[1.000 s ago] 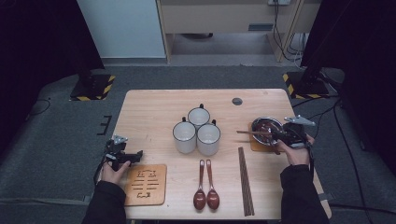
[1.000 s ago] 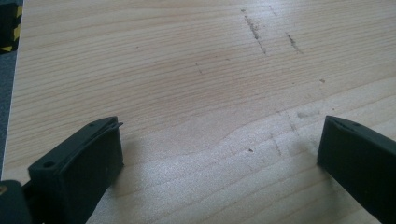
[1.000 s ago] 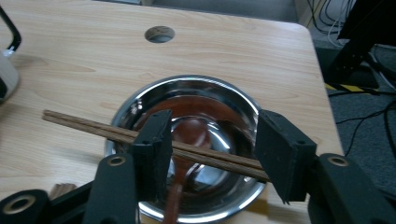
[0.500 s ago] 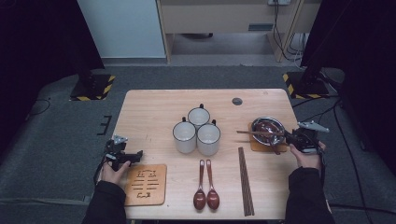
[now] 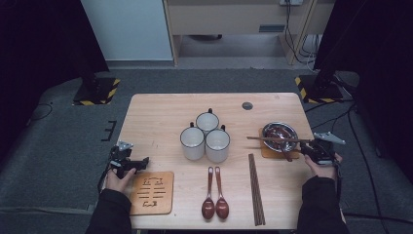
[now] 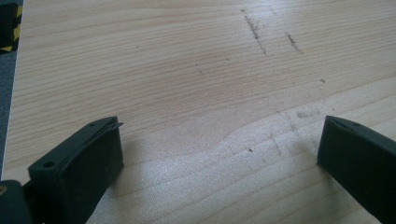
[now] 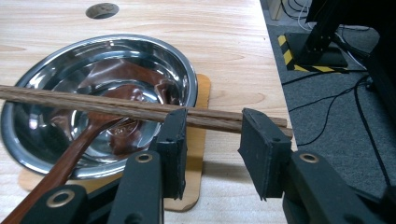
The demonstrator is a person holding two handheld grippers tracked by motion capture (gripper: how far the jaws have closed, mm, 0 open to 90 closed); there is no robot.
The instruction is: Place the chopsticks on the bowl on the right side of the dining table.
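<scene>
Chopsticks [image 7: 116,109] laid across the steel bowl [image 7: 187,74], their near ends reaching past the bowl's coaster [image 7: 198,154] close to the bench [image 5: 160,112] edge. Right gripper [image 7: 210,140] just behind those ends, jaws lately closing yet parted, pads off the wood. Wooden spoon [image 7: 65,158] leaning in the bowl, handle cut off below. Left gripper [image 6: 219,158] gaping over bare bench by the left edge.
</scene>
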